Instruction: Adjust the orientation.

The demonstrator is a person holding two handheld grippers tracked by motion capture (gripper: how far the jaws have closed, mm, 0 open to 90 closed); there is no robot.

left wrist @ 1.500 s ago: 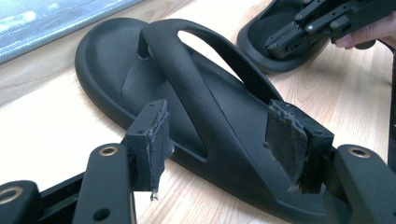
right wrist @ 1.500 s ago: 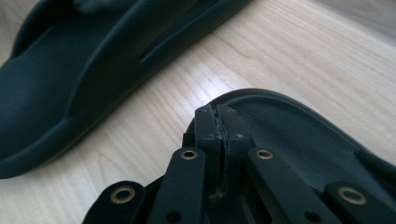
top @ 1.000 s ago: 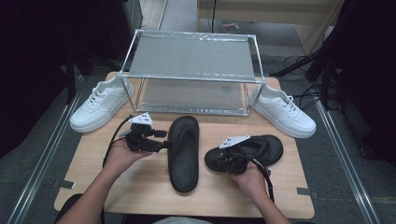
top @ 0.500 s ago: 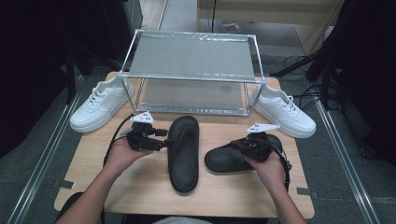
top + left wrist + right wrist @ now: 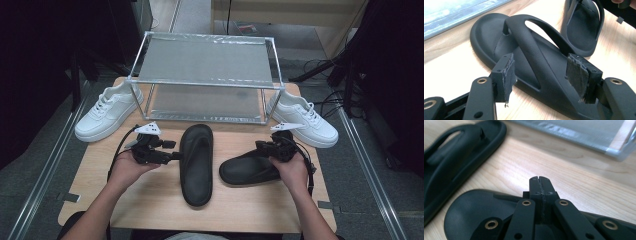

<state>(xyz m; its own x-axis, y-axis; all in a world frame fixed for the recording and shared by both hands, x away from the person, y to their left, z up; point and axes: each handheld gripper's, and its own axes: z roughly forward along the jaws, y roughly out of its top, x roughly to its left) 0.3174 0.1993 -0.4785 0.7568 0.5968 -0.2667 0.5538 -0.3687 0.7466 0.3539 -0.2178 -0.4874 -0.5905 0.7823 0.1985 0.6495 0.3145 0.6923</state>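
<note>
Two black strap sandals lie on the wooden table point(image 5: 150, 200). The left sandal point(image 5: 196, 165) point(image 5: 499, 37) point(image 5: 454, 152) points away from me. My left gripper point(image 5: 172, 150) point(image 5: 541, 70) is open, and its pads point(image 5: 506, 75) stand on either side of that sandal's strap without pressing it. The right sandal point(image 5: 245, 170) point(image 5: 584, 32) point(image 5: 474, 210) lies crosswise. My right gripper point(image 5: 261, 146) point(image 5: 540, 180) hovers over its footbed near the right end, shut with pads together and nothing visible between them.
A metal-framed rack point(image 5: 205, 60) with two mesh shelves stands at the back of the table. One white sneaker point(image 5: 107, 112) sits at its left, another white sneaker point(image 5: 302, 117) at its right. Bare wood lies in front of the sandals.
My right hand and its shut gripper have moved right and slightly up, along the right sandal toward its right end. The left hand and both sandals stay roughly in place.
</note>
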